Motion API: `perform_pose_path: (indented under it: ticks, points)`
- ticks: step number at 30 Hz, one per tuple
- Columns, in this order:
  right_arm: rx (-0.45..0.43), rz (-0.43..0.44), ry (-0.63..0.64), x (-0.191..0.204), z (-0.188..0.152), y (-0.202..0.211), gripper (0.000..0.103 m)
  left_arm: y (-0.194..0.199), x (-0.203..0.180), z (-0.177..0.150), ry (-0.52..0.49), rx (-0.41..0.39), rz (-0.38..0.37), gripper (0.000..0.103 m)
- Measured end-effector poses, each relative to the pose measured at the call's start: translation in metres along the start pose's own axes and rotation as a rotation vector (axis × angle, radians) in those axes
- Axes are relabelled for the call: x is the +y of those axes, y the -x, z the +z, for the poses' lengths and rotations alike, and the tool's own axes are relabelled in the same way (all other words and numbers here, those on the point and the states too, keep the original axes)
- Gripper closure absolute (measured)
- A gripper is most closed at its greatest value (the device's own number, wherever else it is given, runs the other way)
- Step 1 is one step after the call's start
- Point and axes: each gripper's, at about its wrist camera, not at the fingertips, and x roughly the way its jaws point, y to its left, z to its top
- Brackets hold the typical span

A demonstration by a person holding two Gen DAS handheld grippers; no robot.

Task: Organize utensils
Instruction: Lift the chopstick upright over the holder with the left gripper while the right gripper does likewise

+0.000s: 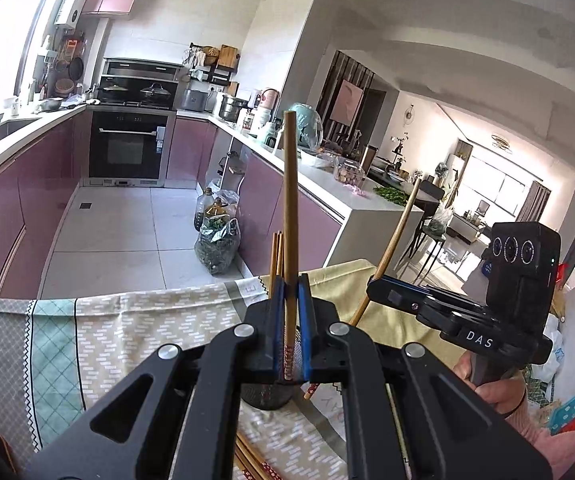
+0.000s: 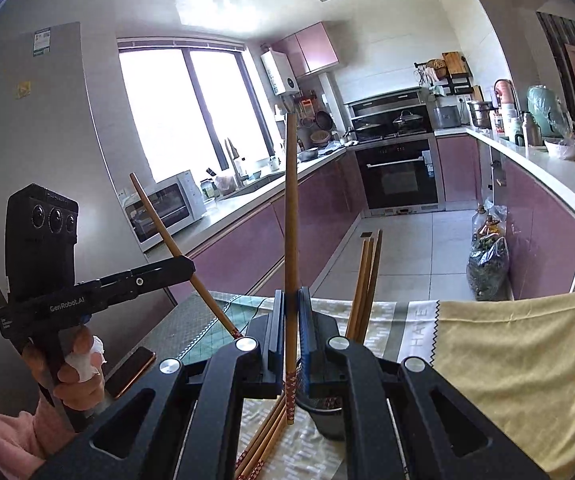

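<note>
My left gripper (image 1: 290, 292) is shut on a bamboo chopstick (image 1: 290, 200) that stands upright between its blue pads. My right gripper (image 2: 291, 304) is shut on another bamboo chopstick (image 2: 290, 208), also upright. Each gripper shows in the other's view: the right gripper (image 1: 375, 278) with its slanted chopstick (image 1: 395, 236), the left gripper (image 2: 185, 266) with its chopstick (image 2: 167, 232). A dark mesh holder (image 2: 327, 412) below holds several chopsticks (image 2: 365, 284); it also shows in the left wrist view (image 1: 265, 398). More chopsticks (image 2: 263, 440) lie on the patterned cloth (image 2: 499, 352).
A phone (image 2: 129, 372) lies at the table's left edge. Bags and bottles (image 1: 217, 236) stand on the kitchen floor by the pink cabinets (image 1: 263, 208). The counter (image 2: 555, 176) at the right carries jars and pots.
</note>
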Motion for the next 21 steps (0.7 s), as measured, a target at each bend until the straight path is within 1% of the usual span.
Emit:
perform_pose_path:
  ticks: [3,5,10,14,21]
  points:
    - [-0.014,-0.022,0.011,-0.002,0.008,-0.003,0.097,-0.008,-0.004,0.006,-0.020,0.009,0.008,0.096]
    - [-0.017,-0.042,0.015,-0.004,0.009,-0.007,0.097,-0.016,-0.006,0.007,-0.037,0.027,0.026,0.096]
    - [0.011,-0.075,0.005,-0.013,0.004,-0.022,0.097,-0.039,-0.013,0.000,-0.090,0.086,0.080,0.096]
    - [0.072,-0.089,-0.019,-0.020,-0.005,-0.040,0.097,-0.057,-0.017,-0.010,-0.115,0.150,0.091,0.096]
    - [0.206,-0.107,-0.018,-0.025,-0.021,-0.066,0.097,-0.085,-0.007,-0.023,-0.127,0.260,0.084,0.096]
